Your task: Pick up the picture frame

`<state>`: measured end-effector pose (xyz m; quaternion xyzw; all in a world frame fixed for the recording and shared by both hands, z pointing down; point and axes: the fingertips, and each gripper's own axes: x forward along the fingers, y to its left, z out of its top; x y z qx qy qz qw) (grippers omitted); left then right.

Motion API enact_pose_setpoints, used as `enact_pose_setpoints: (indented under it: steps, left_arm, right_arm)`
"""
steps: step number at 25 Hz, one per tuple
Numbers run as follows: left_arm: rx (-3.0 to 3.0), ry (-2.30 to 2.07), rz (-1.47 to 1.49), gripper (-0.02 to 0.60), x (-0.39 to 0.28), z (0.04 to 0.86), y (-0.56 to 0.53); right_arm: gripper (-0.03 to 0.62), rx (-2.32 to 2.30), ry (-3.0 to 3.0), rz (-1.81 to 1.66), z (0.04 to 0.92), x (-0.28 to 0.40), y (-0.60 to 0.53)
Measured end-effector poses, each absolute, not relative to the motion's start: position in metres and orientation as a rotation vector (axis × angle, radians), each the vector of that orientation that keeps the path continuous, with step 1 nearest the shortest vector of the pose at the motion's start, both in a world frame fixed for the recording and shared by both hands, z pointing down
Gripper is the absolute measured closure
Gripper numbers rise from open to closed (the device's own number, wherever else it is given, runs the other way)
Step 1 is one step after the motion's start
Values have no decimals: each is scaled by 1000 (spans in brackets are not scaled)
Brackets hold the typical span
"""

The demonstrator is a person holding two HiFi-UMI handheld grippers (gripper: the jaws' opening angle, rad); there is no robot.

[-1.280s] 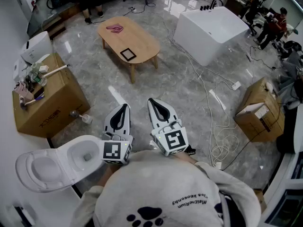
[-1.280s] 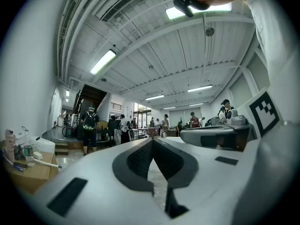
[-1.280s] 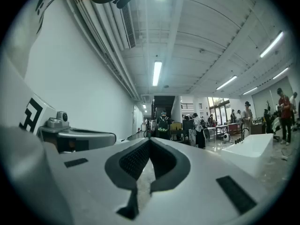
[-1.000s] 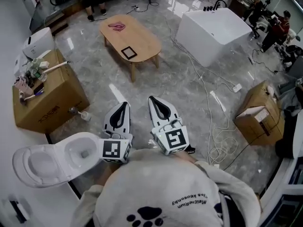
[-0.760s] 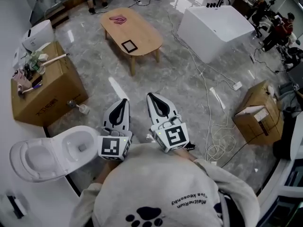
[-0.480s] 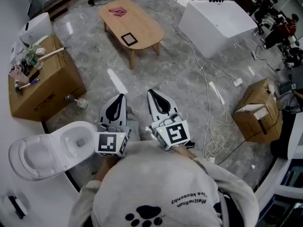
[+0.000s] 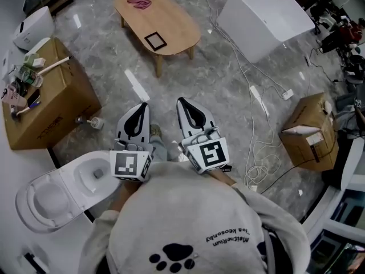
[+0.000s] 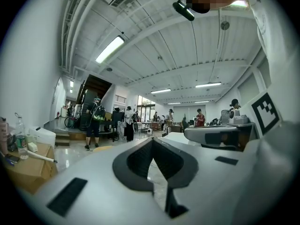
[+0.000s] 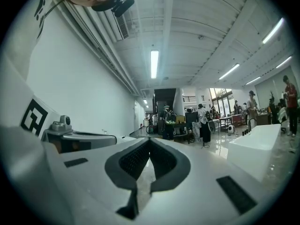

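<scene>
At the left edge a closed cardboard box (image 7: 54,107) carries bottles and clutter on its top, and below it a toilet (image 7: 60,190) stands with its lid up. At centre the left gripper (image 7: 138,114) and right gripper (image 7: 190,110) have their jaws pressed together on nothing. The picture frame (image 7: 154,40) lies flat on the wooden table (image 7: 177,24) at upper centre, well apart from both. It looks nearly square and is turned corner-down, so I cannot tell a long axis. At right an open box (image 7: 311,130) shows something white inside. Since a second ago the table has slid toward the top edge.
</scene>
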<state>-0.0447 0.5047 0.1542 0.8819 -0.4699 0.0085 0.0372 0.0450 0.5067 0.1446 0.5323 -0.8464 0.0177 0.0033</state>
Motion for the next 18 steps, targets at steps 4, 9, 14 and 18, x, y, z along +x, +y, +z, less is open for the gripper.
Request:
enact_pose_setpoints:
  steps: [4, 9, 14, 18]
  left_arm:
    - [2738, -1405, 22, 574, -54, 148, 451]
    - [2774, -1326, 28, 574, -60, 147, 392]
    - [2784, -1256, 34, 574, -61, 153, 352]
    - [2764, -1235, 26, 574, -63, 158, 332]
  right_arm:
    - [586, 1721, -2618, 37, 139, 40, 455]
    - [586, 1809, -2557, 58, 139, 39, 402]
    - [586, 1868, -2496, 85, 144, 40, 369]
    - [586, 1874, -2465, 112, 147, 41, 352]
